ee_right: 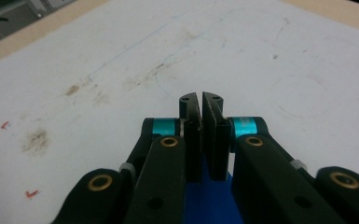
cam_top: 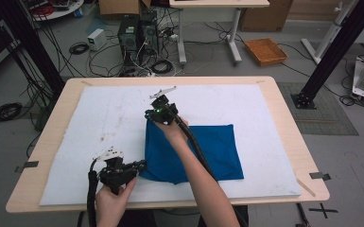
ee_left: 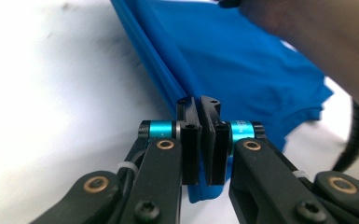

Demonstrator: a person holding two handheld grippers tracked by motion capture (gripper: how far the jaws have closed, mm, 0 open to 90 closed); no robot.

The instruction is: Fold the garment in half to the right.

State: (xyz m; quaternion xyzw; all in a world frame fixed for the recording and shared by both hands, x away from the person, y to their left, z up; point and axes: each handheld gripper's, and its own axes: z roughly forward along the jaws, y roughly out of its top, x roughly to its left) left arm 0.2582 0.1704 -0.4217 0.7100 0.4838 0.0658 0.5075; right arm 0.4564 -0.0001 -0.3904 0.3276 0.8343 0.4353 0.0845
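A blue cloth [cam_top: 212, 151] lies folded on the white mat [cam_top: 104, 113], right of the middle. At its near left corner my left gripper [cam_top: 143, 164] is shut on the fabric. In the left gripper view the cloth's [ee_left: 242, 65] folded edge runs straight into the closed jaws of the left gripper [ee_left: 199, 100], and the corner is raised off the mat. My right gripper [cam_top: 150, 115] is shut on the far left corner. In the right gripper view blue cloth [ee_right: 207, 200] hangs below the closed jaws of the right gripper [ee_right: 199, 98].
The person's right forearm [cam_top: 194, 161] reaches across the cloth's left part. The mat covers most of a wooden table [cam_top: 288, 123], with stained bare mat to the left and beyond the cloth. Cables, computer towers [cam_top: 137, 33] and an orange basket [cam_top: 265, 50] are on the floor behind.
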